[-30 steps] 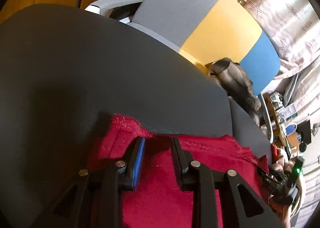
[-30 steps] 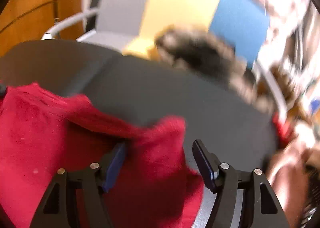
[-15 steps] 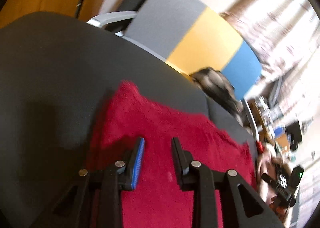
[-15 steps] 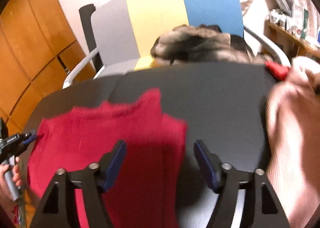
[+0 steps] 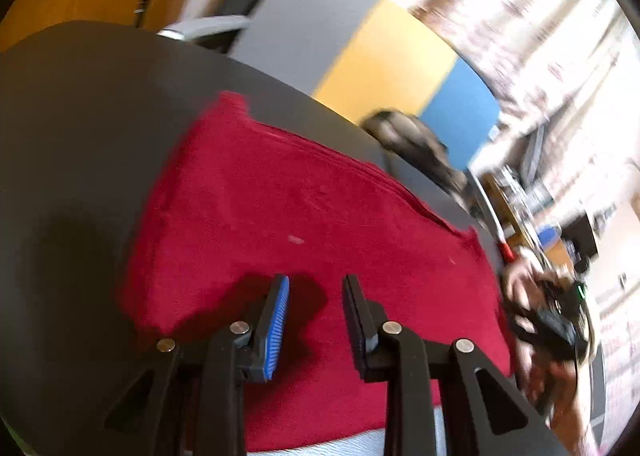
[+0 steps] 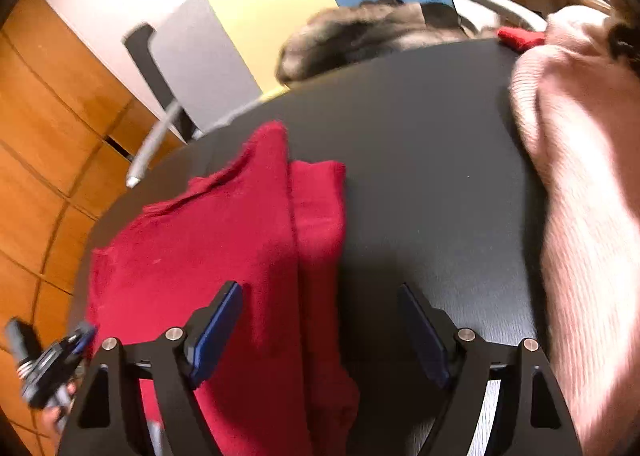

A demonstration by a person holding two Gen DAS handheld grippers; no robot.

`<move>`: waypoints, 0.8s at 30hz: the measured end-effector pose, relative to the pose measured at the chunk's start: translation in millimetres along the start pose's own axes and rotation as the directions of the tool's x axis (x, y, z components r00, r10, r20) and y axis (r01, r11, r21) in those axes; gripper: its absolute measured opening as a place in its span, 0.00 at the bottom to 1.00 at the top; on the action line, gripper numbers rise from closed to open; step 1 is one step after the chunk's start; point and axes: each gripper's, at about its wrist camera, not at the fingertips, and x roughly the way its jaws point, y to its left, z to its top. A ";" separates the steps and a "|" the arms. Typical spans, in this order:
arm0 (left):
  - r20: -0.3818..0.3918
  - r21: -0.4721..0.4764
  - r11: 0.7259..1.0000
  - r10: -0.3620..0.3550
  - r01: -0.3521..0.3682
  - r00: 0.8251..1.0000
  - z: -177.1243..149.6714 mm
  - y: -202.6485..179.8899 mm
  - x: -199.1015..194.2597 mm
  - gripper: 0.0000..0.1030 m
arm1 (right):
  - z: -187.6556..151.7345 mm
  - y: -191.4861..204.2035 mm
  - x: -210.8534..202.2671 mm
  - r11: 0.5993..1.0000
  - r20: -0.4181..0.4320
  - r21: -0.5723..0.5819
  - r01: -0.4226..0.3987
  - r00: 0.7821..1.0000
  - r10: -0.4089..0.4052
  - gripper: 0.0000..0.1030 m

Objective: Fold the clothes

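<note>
A red knit garment point(image 5: 304, 216) lies spread on the dark round table point(image 5: 88, 128). In the right wrist view the garment point(image 6: 224, 256) shows one side folded over, with a narrow strip along its right edge. My left gripper point(image 5: 316, 296) hovers above the near part of the garment, jaws apart with a narrow gap and nothing between them. My right gripper point(image 6: 320, 320) is wide open and empty above the garment's right edge. The left gripper also shows at the lower left of the right wrist view point(image 6: 52, 368).
A pink knit garment point(image 6: 580, 184) lies on the table's right side. A chair with a grey, yellow and blue back point(image 6: 280, 4) stands behind the table, with a furry dark item point(image 6: 360, 36) on its seat. Wooden cabinets point(image 6: 48, 128) stand at left.
Both grippers have pulled back and up from the garment. The right gripper let go of the red fold, which now lies flat. The left gripper no longer touches the cloth.
</note>
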 end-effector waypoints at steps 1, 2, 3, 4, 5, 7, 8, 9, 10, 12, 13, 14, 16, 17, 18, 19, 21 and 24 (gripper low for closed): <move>-0.012 0.024 1.000 -0.005 0.005 1.000 -1.6 -10.3 3.1 0.26 | 1.8 -0.7 5.5 1.000 -0.009 0.011 -0.019 1.000 0.019 0.78; -0.021 0.047 0.999 -0.024 0.025 0.999 -4.3 -20.6 4.3 0.26 | 3.7 -1.3 11.0 0.999 -0.018 0.023 -0.037 0.999 0.038 0.80; -0.027 0.063 0.997 -0.046 0.047 0.999 -7.5 -27.0 1.6 0.26 | 4.0 -2.0 13.2 0.997 -0.020 0.037 -0.063 0.998 0.064 0.80; -0.034 0.079 0.994 -0.066 0.069 0.997 -10.0 -35.3 1.8 0.26 | 3.3 -2.6 13.1 0.994 -0.017 0.052 -0.095 0.995 0.096 0.80; -0.043 0.095 0.991 -0.087 0.091 0.995 -12.4 -44.9 3.5 0.26 | 2.0 -4.2 13.0 0.988 -0.016 0.079 -0.135 0.991 0.136 0.80; -0.057 0.137 0.985 -0.101 0.108 0.993 -17.6 -63.5 4.4 0.26 | -3.9 -10.8 13.4 0.962 -0.010 0.159 -0.221 0.974 0.225 0.80; -0.061 0.153 0.981 -0.111 0.120 0.992 -19.6 -71.9 6.6 0.26 | -7.3 -14.3 13.7 0.944 -0.004 0.199 -0.262 0.964 0.268 0.79; -0.064 0.167 0.977 -0.123 0.133 0.990 -21.4 -80.1 9.7 0.26 | -10.3 -16.4 13.0 0.933 0.004 0.218 -0.286 0.956 0.292 0.79; -0.070 0.177 0.973 -0.136 0.146 0.988 -23.3 -86.3 9.8 0.27 | -12.9 -15.9 13.0 0.930 0.008 0.215 -0.298 0.953 0.304 0.79; -0.082 0.202 0.967 -0.143 0.157 0.986 -28.2 -99.7 14.4 0.26 | -17.7 -13.1 14.5 0.926 0.011 0.197 -0.321 0.945 0.326 0.77; -0.081 0.223 0.964 -0.131 0.146 0.988 -31.7 -108.7 18.5 0.26 | -18.8 -11.6 15.4 0.925 0.010 0.194 -0.327 0.943 0.332 0.76; -0.078 0.245 0.960 -0.118 0.134 0.990 -34.8 -116.0 22.8 0.26 | -19.0 -9.9 16.4 0.924 0.009 0.193 -0.330 0.942 0.334 0.74; -0.078 0.279 0.954 -0.090 0.109 0.993 -41.8 -125.8 31.9 0.26 | -19.3 -5.8 19.7 0.922 -0.002 0.193 -0.335 0.940 0.342 0.67; -0.082 0.291 0.952 -0.069 0.090 0.994 -46.3 -128.0 37.2 0.26 | -19.5 -2.7 22.9 0.921 -0.014 0.194 -0.339 0.937 0.348 0.59; -0.085 0.304 0.950 -0.048 0.072 0.995 -50.8 -130.3 42.5 0.26 | -20.7 0.5 25.5 0.921 -0.027 0.190 -0.341 0.936 0.352 0.48; -0.073 0.322 0.945 -0.031 0.053 0.997 -53.8 -133.4 45.9 0.26 | -22.5 3.9 28.0 0.923 -0.035 0.183 -0.340 0.935 0.352 0.41; -0.066 0.353 0.935 -0.004 0.027 0.998 -54.6 -139.1 46.3 0.26 | -25.9 11.0 33.4 0.927 -0.046 0.167 -0.336 0.937 0.347 0.27; -0.083 0.326 0.944 -0.022 0.048 0.996 -51.8 -135.7 35.4 0.26 | -25.3 10.6 29.5 0.921 -0.027 0.187 -0.343 0.935 0.354 0.21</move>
